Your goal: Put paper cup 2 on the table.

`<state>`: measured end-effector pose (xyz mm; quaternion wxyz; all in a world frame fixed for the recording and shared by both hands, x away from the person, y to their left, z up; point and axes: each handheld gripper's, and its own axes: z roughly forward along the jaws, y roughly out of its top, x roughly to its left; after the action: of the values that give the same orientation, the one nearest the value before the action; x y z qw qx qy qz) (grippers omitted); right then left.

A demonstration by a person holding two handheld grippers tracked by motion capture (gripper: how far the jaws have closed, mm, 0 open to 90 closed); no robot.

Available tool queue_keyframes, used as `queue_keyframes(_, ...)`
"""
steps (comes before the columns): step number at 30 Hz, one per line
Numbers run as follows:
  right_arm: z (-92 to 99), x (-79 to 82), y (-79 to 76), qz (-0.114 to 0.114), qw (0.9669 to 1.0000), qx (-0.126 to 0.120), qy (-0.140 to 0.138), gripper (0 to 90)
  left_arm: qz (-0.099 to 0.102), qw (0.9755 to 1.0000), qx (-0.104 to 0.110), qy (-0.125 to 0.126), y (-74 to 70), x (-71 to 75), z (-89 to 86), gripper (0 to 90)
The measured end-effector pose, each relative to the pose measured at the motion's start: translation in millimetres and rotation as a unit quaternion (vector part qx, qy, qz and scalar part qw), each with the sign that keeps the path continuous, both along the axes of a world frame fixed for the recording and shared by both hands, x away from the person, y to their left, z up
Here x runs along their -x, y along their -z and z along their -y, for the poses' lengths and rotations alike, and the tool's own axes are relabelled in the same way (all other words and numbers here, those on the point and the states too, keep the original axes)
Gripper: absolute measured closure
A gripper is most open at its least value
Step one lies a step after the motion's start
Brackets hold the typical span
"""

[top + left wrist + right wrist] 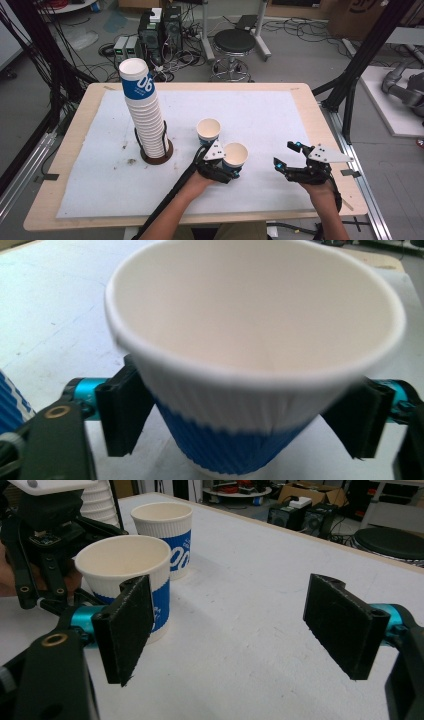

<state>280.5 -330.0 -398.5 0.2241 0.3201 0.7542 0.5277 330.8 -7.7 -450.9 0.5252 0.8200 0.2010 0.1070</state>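
Note:
A white paper cup with a blue ribbed lower half stands on the white mat between the jaws of my left gripper. The right pad stands clear of the cup wall, and the left pad sits close beside it, so the jaws are open around the cup. From above, that cup sits right of a second cup, with my left gripper around it. My right gripper hovers open and empty to the right. In its own view my right gripper faces both cups.
A tall leaning stack of cups stands in a wire holder on a round brown base at the left. The white mat covers most of the wooden table. Beyond the far edge are a stool and computer boxes.

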Motion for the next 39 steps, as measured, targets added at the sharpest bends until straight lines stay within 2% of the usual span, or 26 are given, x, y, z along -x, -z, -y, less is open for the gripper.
queue_keyframes(4,-0.5,-0.5,0.1,0.002,1.0000,0.001,-0.001,21.0,-0.006,1.0000,0.006,0.002,-0.3,1.9,-5.4,17.5)
queue_keyframes(8,-1.4,-1.2,-0.2,0.001,1.0000,0.000,-0.002,21.0,-0.011,0.9997,0.023,0.003,-0.6,7.1,-15.9,17.4)
queue_keyframes(16,-3.8,-2.6,-0.5,0.003,1.0000,0.001,-0.006,21.0,0.004,0.9981,0.062,-0.008,-11.8,21.7,-49.6,17.1)
queue_keyframes(18,-4.6,-3.5,-0.8,0.004,1.0000,0.001,-0.006,21.0,0.009,0.9961,0.086,-0.014,-15.8,26.3,-61.4,17.1)
queue_keyframes(22,-6.3,-4.1,-2.1,0.005,1.0000,-0.003,-0.007,21.0,0.021,0.9927,0.115,-0.028,-22.3,33.9,-83.4,17.1)
queue_keyframes(26,-7.7,-6.2,-1.9,0.005,0.9999,-0.006,-0.009,21.0,0.038,0.9895,0.132,-0.045,-31.0,41.3,-107.7,17.1)
queue_keyframes(32,-10.3,-6.4,-1.2,0.004,0.9999,-0.002,-0.014,21.0,0.061,0.9856,0.144,-0.063,-41.2,51.8,-137.8,17.1)
queue_keyframes(36,-10.2,-6.2,-1.3,0.005,0.9999,-0.003,-0.011,21.0,0.065,0.9841,0.147,-0.076,-40.5,55.3,-155.1,17.2)
queue_keyframes(39,-10.1,-5.1,-1.5,0.004,0.9999,-0.003,-0.010,21.0,0.067,0.9820,0.154,-0.087,-39.3,58.4,-166.4,17.4)
